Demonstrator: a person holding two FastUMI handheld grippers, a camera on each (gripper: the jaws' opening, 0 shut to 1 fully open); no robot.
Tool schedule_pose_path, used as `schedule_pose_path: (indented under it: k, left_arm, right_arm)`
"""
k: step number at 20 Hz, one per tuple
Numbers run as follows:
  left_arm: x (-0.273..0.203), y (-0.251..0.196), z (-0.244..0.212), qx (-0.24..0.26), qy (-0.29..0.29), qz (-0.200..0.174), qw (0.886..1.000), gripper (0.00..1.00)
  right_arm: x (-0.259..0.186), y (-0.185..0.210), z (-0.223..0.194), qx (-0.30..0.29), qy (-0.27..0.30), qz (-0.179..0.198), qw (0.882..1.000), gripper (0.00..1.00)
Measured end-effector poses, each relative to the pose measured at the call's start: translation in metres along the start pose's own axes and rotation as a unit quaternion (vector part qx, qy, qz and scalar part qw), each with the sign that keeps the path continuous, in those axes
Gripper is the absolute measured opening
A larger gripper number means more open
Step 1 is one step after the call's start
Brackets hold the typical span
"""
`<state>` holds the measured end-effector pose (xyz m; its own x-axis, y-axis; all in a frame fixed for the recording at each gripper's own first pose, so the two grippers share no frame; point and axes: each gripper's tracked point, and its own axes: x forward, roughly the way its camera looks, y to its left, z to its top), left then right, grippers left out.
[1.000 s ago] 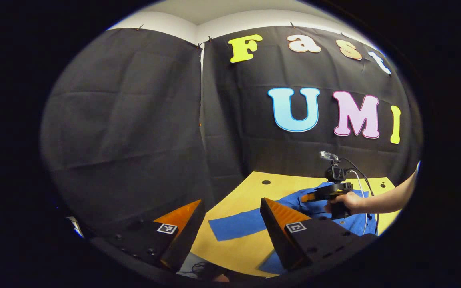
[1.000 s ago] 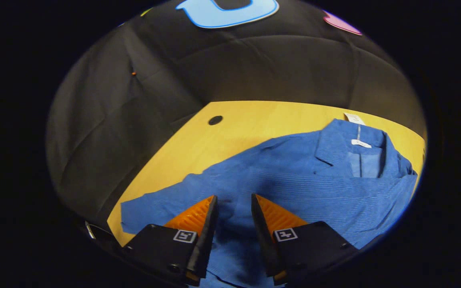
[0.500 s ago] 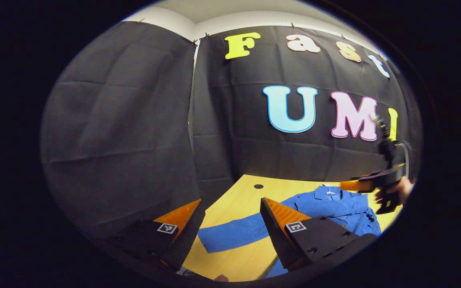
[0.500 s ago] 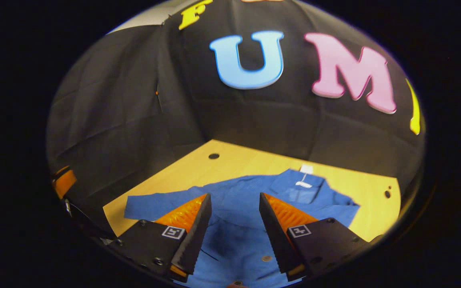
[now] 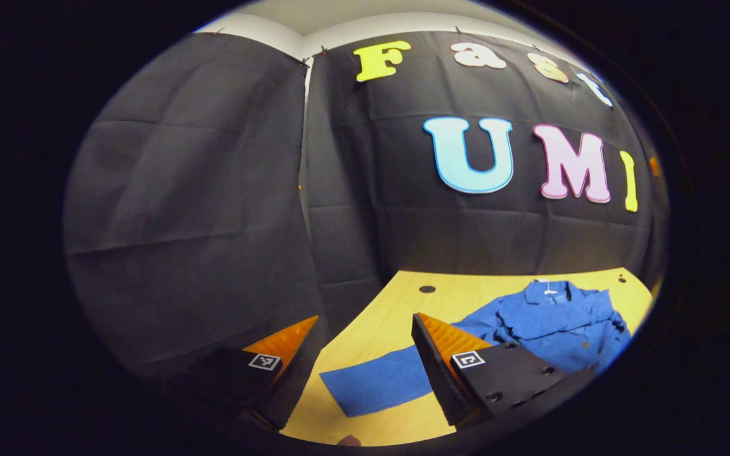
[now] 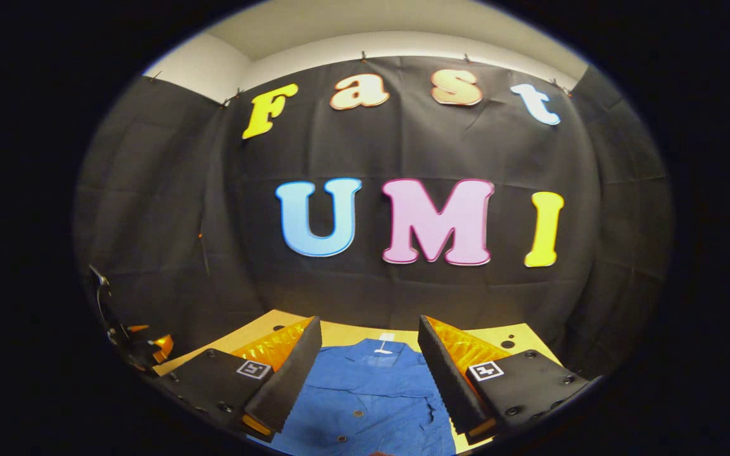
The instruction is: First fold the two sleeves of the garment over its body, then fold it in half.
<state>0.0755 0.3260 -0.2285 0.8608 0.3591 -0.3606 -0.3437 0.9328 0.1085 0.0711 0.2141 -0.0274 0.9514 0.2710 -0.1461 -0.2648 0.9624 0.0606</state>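
A blue button-up garment (image 5: 555, 323) lies face up on the yellow wooden table (image 5: 397, 304), collar toward the wall. One sleeve (image 5: 377, 380) stretches flat to the left, between my left gripper's fingers. The left gripper (image 5: 365, 358) hangs open above the table's near left corner, holding nothing. In the right gripper view the garment (image 6: 371, 399) sits low between the fingers, its collar and white label (image 6: 383, 347) at the far end. The right gripper (image 6: 368, 373) is open, raised and level, facing the wall. The left gripper (image 6: 140, 348) shows at the far left edge there.
The black cloth wall stands close behind the table on the far side and the left. Small dark holes (image 5: 427, 289) mark the tabletop near its far corners. Bare wood (image 5: 365, 329) lies left of the garment's body.
The right gripper rose and drew back from over the garment, tilting up to face the wall, and its fingers spread wider. It left the left gripper view. The left gripper barely shifted.
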Motion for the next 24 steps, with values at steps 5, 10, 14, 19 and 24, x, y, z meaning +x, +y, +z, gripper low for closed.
schedule_pose_path:
  k: [5, 10, 14, 19, 24]
  left_arm:
    - [0.039, 0.004, -0.056, 0.003, 0.109, 0.011, 0.994, 0.82]
    - [0.068, 0.003, -0.124, -0.036, 0.229, 0.027, 0.972, 0.83]
    - [0.077, 0.013, -0.142, -0.05, 0.256, 0.034, 0.965, 0.83]
    - [0.097, 0.014, -0.16, -0.044, 0.243, 0.032, 0.968, 0.86]
    - [0.086, 0.007, -0.169, -0.033, 0.249, 0.002, 0.968, 0.81]
  right_arm:
    - [-0.013, -0.023, 0.01, 0.015, -0.003, -0.041, 0.999, 0.97]
    - [-0.026, -0.048, 0.01, 0.025, 0.009, -0.073, 0.997, 0.97]
    - [-0.03, -0.045, 0.005, 0.027, 0.025, -0.077, 0.996, 0.9]
    - [-0.028, -0.041, 0.006, 0.033, 0.025, -0.075, 0.996, 0.96]
    - [-0.026, -0.033, -0.001, 0.051, 0.038, -0.067, 0.996, 0.96]
